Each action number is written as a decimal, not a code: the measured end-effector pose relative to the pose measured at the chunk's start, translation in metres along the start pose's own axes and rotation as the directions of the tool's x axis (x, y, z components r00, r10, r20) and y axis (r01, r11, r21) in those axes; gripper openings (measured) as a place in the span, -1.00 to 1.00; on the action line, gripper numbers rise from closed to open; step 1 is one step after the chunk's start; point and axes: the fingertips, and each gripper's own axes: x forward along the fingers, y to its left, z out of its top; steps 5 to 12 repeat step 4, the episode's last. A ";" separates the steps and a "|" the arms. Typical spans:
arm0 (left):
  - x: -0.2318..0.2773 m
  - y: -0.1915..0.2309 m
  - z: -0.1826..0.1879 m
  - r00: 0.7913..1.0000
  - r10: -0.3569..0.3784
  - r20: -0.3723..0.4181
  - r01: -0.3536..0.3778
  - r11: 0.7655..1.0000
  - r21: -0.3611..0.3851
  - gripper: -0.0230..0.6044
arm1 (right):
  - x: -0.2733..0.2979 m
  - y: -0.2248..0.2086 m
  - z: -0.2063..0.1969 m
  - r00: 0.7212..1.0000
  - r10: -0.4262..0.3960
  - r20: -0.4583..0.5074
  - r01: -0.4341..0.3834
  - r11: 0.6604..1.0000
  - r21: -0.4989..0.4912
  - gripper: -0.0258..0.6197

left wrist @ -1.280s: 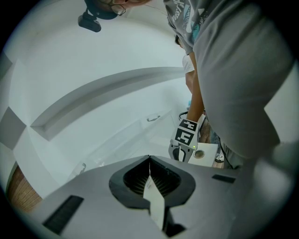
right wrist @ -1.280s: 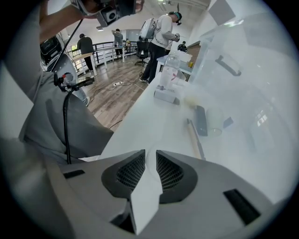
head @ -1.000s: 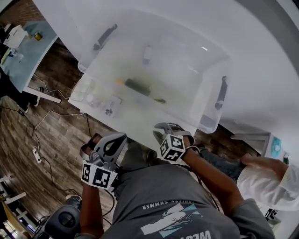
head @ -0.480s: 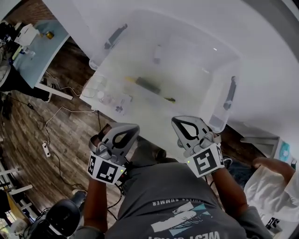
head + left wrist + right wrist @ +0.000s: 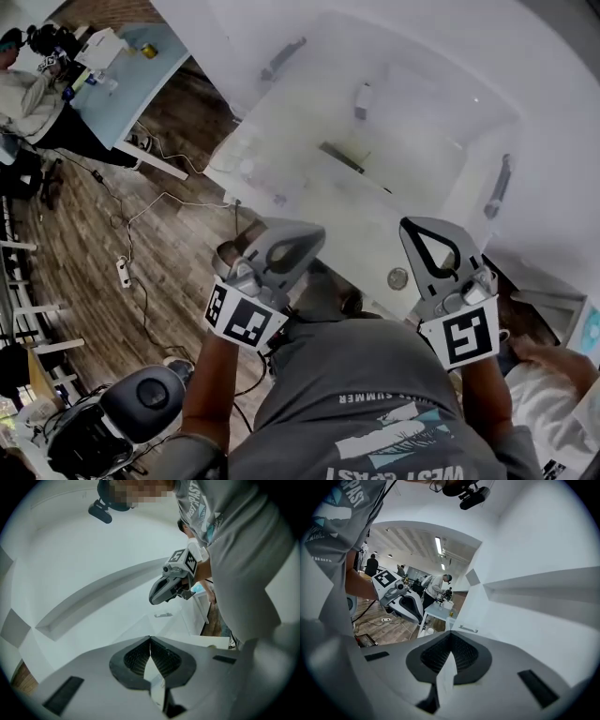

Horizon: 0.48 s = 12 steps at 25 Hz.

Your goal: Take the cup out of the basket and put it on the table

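The basket [image 5: 469, 178] is a clear plastic bin with grey handles, standing on the white table [image 5: 562, 112]. Inside lie a dark long item [image 5: 342, 157] and a small pale item [image 5: 363, 98]. Faint clear shapes [image 5: 246, 167] sit by its left wall; I cannot pick out a cup for certain. My left gripper [image 5: 314, 234] is shut and empty, short of the basket's near side. My right gripper [image 5: 414, 227] is shut too, with nothing between its jaws, level with the left one. Each gripper view shows its own jaws [image 5: 150, 637] [image 5: 450, 633] closed at the tips.
A small round disc [image 5: 397, 278] lies at the table's near edge between the grippers. At upper left is a blue table [image 5: 141, 75] with a seated person [image 5: 28, 94]. Cables [image 5: 122, 272] cross the wooden floor. A dark round device [image 5: 141, 398] sits lower left; another person's sleeve [image 5: 553, 375] is lower right.
Both grippers have risen towards the camera, the right one much more. The right gripper has tipped from pointing down at the basket's near edge to nearly level.
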 end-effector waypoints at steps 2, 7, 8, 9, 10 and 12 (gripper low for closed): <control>-0.002 -0.003 0.005 1.000 0.001 -0.002 -0.001 1.000 0.006 -0.90 | -0.007 0.000 0.003 1.000 -0.006 0.008 0.006 1.000 0.004 -0.89; -0.004 -0.006 0.010 1.000 0.003 -0.004 -0.003 1.000 0.011 -0.90 | -0.013 0.000 0.004 1.000 -0.013 0.015 0.013 1.000 0.012 -0.89; -0.004 -0.006 0.010 1.000 0.003 -0.004 -0.003 1.000 0.011 -0.90 | -0.013 0.000 0.004 1.000 -0.013 0.015 0.013 1.000 0.012 -0.89; -0.004 -0.006 0.010 1.000 0.003 -0.004 -0.003 1.000 0.011 -0.90 | -0.013 0.000 0.004 1.000 -0.013 0.015 0.013 1.000 0.012 -0.89; -0.004 -0.006 0.010 1.000 0.003 -0.004 -0.003 1.000 0.011 -0.90 | -0.013 0.000 0.004 1.000 -0.013 0.015 0.013 1.000 0.012 -0.89; -0.004 -0.006 0.010 1.000 0.003 -0.004 -0.003 1.000 0.011 -0.90 | -0.013 0.000 0.004 1.000 -0.013 0.015 0.013 1.000 0.012 -0.89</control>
